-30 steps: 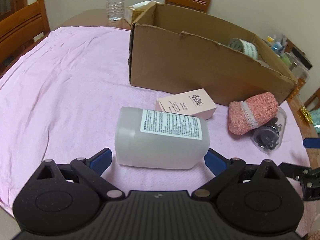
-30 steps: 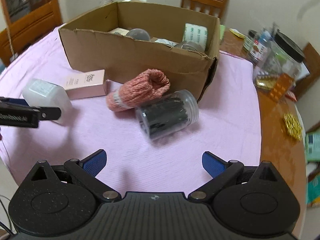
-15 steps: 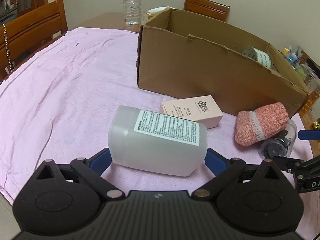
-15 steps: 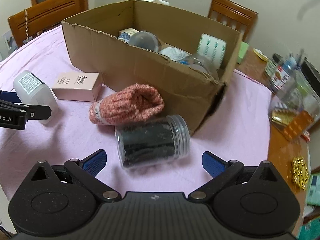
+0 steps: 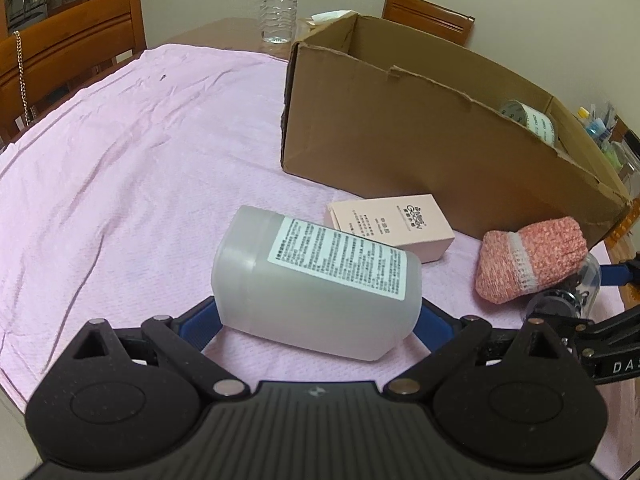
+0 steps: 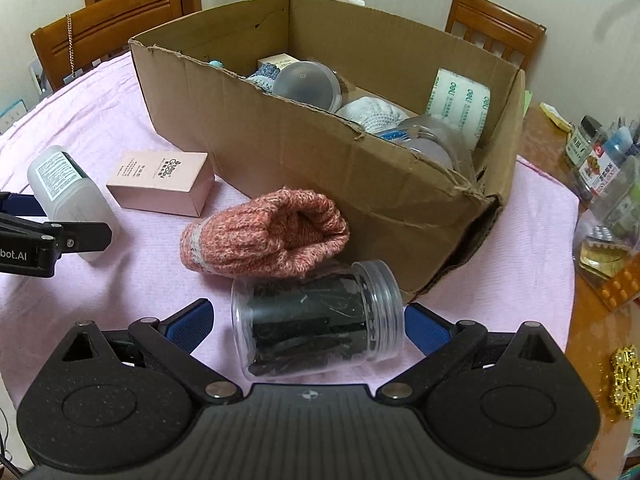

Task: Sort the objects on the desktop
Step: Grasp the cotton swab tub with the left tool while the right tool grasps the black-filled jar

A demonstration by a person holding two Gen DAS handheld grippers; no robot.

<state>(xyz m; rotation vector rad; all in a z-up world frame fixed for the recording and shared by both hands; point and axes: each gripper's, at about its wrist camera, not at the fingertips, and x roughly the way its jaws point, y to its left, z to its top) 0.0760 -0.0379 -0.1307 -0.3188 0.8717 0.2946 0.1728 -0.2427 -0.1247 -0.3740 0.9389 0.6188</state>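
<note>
A translucent white bottle [image 5: 316, 280] with a printed label lies on its side on the pink cloth [image 5: 120, 168]. My left gripper [image 5: 318, 324] is open, its blue pads on either side of the bottle. A clear jar of black pieces [image 6: 316, 324] also lies on its side, between the pads of my open right gripper [image 6: 308, 326]. A rolled pink knit sock [image 6: 264, 236] rests against the jar. Left of the sock lies a pink carton [image 6: 160, 182]. The cardboard box [image 6: 320, 152] stands behind them. The bottle [image 6: 72, 196] and the left gripper's fingers [image 6: 80, 236] show at the left edge of the right wrist view.
The box holds a tape roll [image 6: 460, 100], clear containers and knitwear. A water bottle [image 5: 278, 0] stands behind the box. Jars and packets [image 6: 600, 160] crowd the right table edge, with a gold ornament [image 6: 626, 376] nearby. Wooden chairs [image 5: 72, 64] ring the table.
Both grippers have moved forward and lower. The bottle now sits between the left pads and the jar between the right pads. Neither gripper has closed.
</note>
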